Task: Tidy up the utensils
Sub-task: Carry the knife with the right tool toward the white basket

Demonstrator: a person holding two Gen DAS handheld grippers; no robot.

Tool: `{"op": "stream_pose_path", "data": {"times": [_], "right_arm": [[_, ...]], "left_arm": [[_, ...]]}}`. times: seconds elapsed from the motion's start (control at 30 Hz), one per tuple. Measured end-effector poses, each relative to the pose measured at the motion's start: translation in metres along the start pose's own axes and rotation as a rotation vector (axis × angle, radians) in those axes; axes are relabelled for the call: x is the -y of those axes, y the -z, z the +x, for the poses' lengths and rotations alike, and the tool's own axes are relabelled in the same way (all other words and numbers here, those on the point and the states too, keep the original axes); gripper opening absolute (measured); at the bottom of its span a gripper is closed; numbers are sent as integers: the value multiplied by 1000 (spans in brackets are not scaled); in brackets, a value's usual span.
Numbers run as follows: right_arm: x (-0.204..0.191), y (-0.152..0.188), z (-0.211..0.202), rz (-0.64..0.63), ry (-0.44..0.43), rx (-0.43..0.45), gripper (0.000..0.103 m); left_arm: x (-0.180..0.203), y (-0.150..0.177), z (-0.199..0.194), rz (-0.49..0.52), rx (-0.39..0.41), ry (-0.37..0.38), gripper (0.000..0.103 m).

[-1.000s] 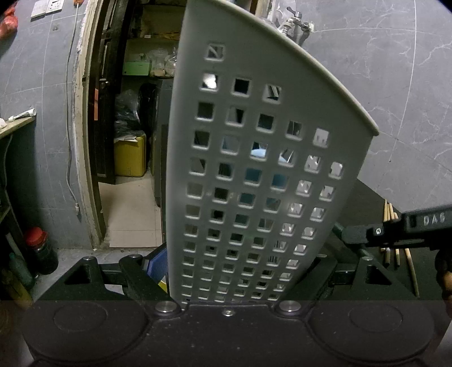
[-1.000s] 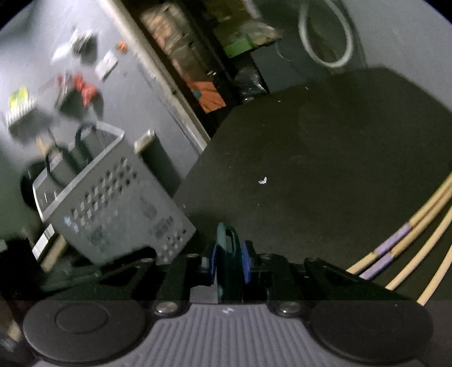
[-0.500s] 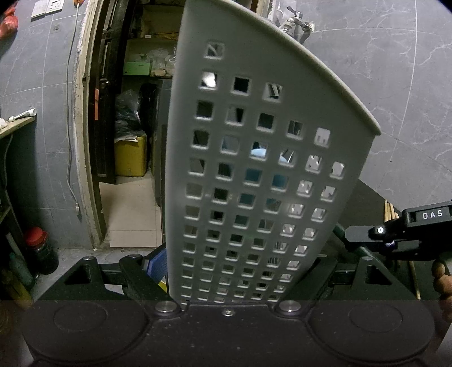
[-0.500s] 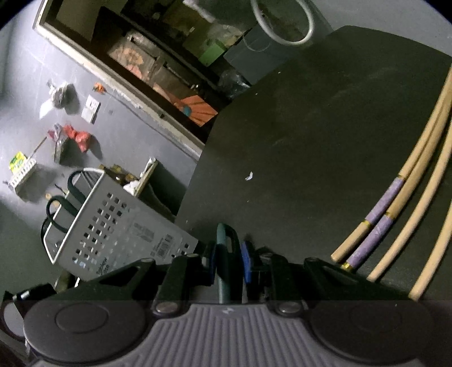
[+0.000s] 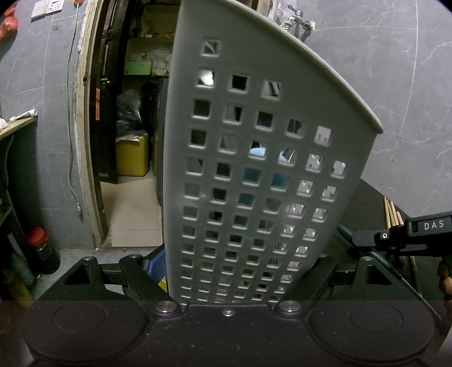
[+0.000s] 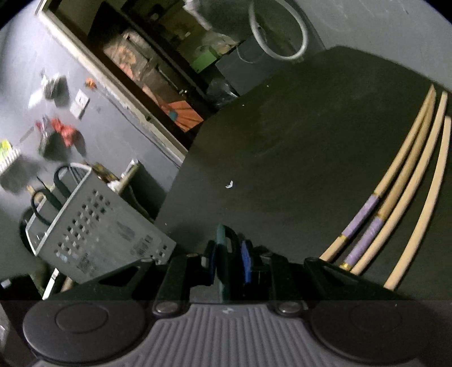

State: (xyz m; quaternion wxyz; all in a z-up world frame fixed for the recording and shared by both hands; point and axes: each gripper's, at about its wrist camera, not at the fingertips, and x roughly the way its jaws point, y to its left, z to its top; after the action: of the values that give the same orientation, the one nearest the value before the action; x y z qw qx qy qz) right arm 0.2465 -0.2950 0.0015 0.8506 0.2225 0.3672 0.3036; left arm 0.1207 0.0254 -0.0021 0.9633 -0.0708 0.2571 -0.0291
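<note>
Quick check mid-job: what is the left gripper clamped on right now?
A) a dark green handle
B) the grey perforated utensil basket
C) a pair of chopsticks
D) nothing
B: the left gripper has its fingers on both sides of the grey perforated utensil basket, holding it up.

Grey marbled wall tiles [image 5: 409, 84] behind, with a metal tap [image 5: 296, 19] high up. Open dark doorway [image 5: 113, 113] to the left, leading to a pale tiled floor [image 5: 132, 209]. Yellow canister [image 5: 132, 155] standing inside on that floor, black bags [image 5: 128, 113] piled above it, a green box [image 5: 138, 67] on a shelf higher up. Red-capped dark bottle [image 5: 42, 248] low at the left edge, near a wooden ledge [image 5: 17, 127]. White cable [image 5: 72, 113] hanging down the wall. Light switch plate [image 5: 46, 7] top left. Small white scrap [image 6: 229, 184] lying alone on the black tabletop [image 6: 282, 141]. White ring [image 6: 278, 28] beyond the far edge.
</note>
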Motion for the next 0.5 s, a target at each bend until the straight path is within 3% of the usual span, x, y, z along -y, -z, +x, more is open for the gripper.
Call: {"op": "stream_pose_path", "data": {"times": [0.37, 0.5], "right_arm": [[-51, 7, 8, -350, 220, -39, 23], [-65, 10, 14, -424, 246, -66, 31]], "left_arm": [[1, 0, 0, 0, 0, 1, 84], [0, 1, 0, -2, -1, 2, 84]]}}
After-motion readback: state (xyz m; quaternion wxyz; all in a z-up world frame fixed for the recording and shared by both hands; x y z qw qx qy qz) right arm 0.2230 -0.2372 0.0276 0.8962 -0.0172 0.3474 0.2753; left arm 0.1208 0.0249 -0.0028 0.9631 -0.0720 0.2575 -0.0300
